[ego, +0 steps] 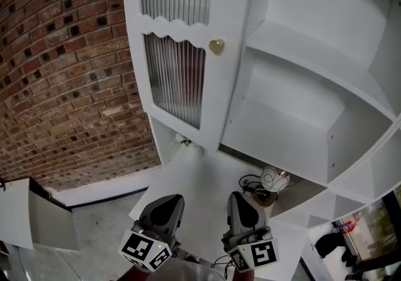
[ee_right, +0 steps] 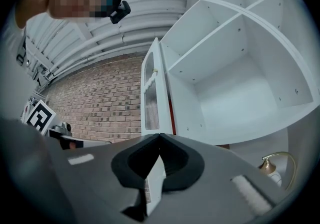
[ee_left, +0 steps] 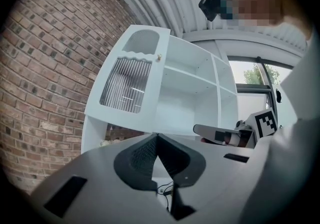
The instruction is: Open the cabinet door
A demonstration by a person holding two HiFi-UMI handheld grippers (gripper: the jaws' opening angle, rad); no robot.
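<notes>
The white cabinet door (ego: 182,54) with ribbed glass panes and a small gold knob (ego: 216,46) stands swung open to the left, baring the white shelves (ego: 313,86). My left gripper (ego: 164,208) and right gripper (ego: 241,208) hang side by side low in the head view, well below the door and apart from it. Both have their jaws closed tip to tip with nothing between them. In the left gripper view the door (ee_left: 127,86) and knob (ee_left: 159,57) rise beyond my left gripper (ee_left: 157,135). The right gripper view shows the door (ee_right: 151,93) edge-on above my right gripper (ee_right: 159,137).
A brick wall (ego: 62,73) runs behind and left of the cabinet. On the lower shelf lie cables and a small brass-coloured object (ego: 263,195). A white panel (ego: 15,214) leans at the far left on the grey floor (ego: 94,236).
</notes>
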